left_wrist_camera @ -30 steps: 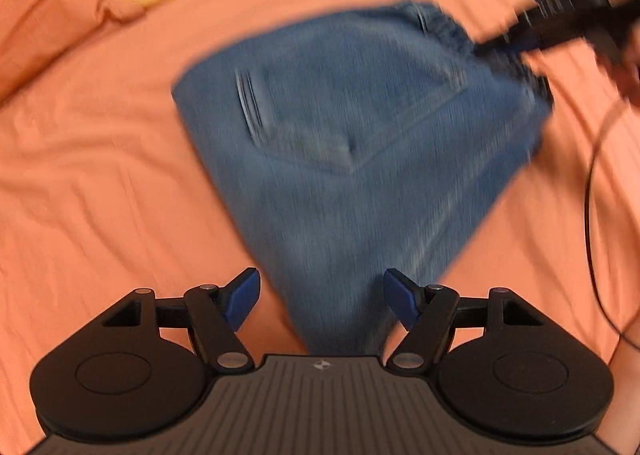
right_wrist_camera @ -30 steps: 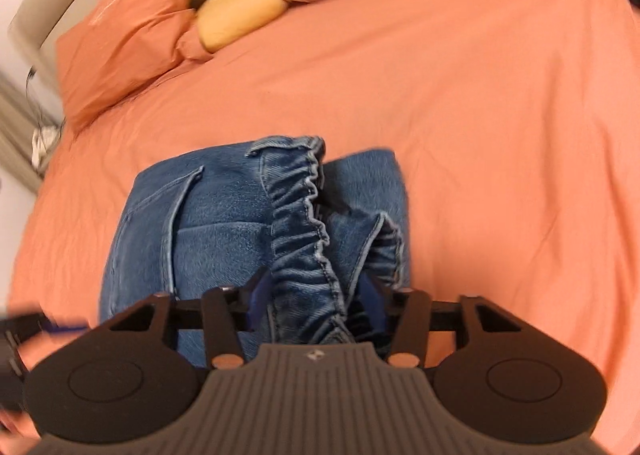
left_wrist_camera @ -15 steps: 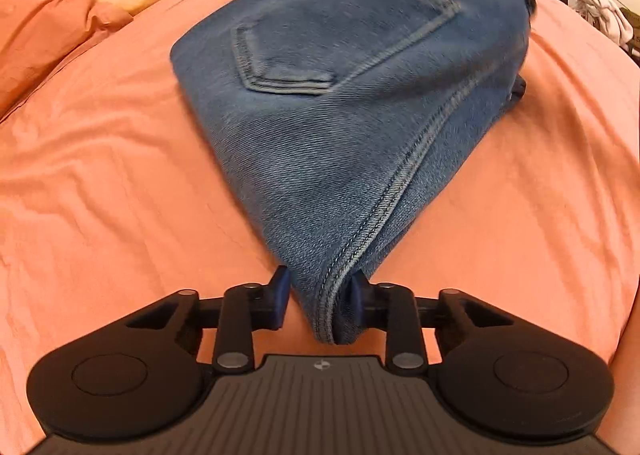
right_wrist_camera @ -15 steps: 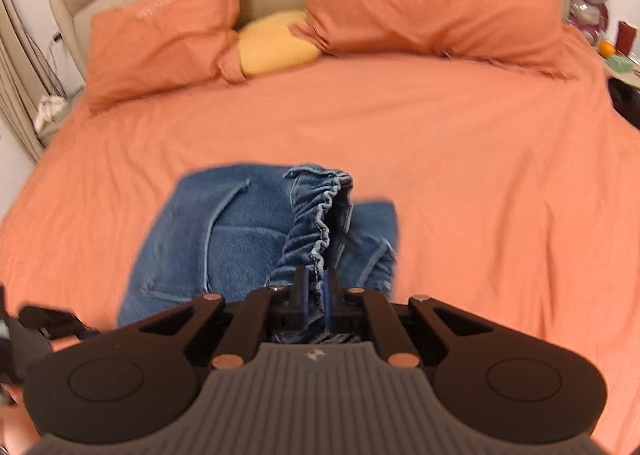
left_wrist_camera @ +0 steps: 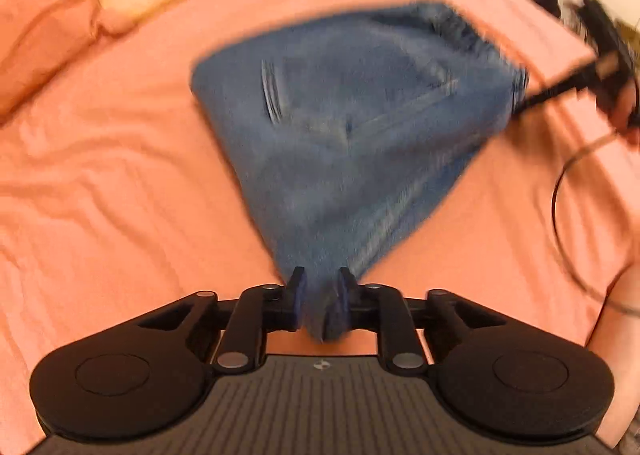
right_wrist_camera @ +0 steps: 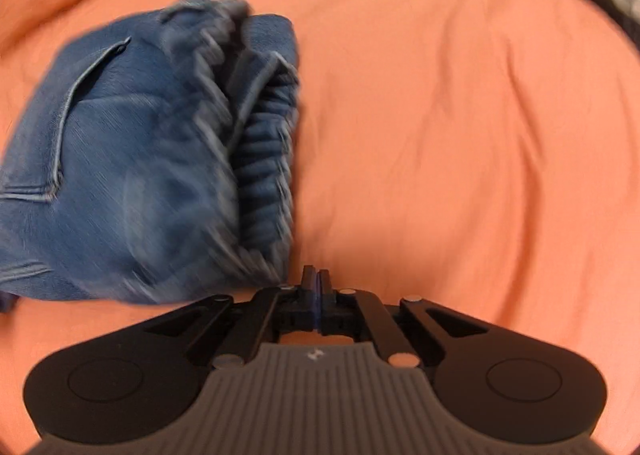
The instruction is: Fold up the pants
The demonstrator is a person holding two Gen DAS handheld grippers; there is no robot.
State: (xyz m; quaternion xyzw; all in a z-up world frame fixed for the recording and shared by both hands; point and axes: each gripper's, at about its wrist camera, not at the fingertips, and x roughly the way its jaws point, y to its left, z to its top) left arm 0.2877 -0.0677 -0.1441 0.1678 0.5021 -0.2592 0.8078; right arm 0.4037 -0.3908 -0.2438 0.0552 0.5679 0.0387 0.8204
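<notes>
The left gripper [left_wrist_camera: 320,287] pinches a folded corner of the jeans [left_wrist_camera: 352,127]; the right gripper [right_wrist_camera: 316,279] is fully closed on nothing, just beside the jeans' gathered waistband [right_wrist_camera: 264,159]. The jeans lie bundled on the orange bedsheet [right_wrist_camera: 460,115]. Best to draw the held corner evenly across the jeans — no jerking — so layers stay aligned. Pillows [left_wrist_camera: 52,31] sit well beyond the jeans; a black cable [left_wrist_camera: 560,191] loops near them — snag risk.

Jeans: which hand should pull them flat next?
Probably left. The left gripper is clamped on the jeans; the right gripper is shut on nothing, beside them.
</notes>
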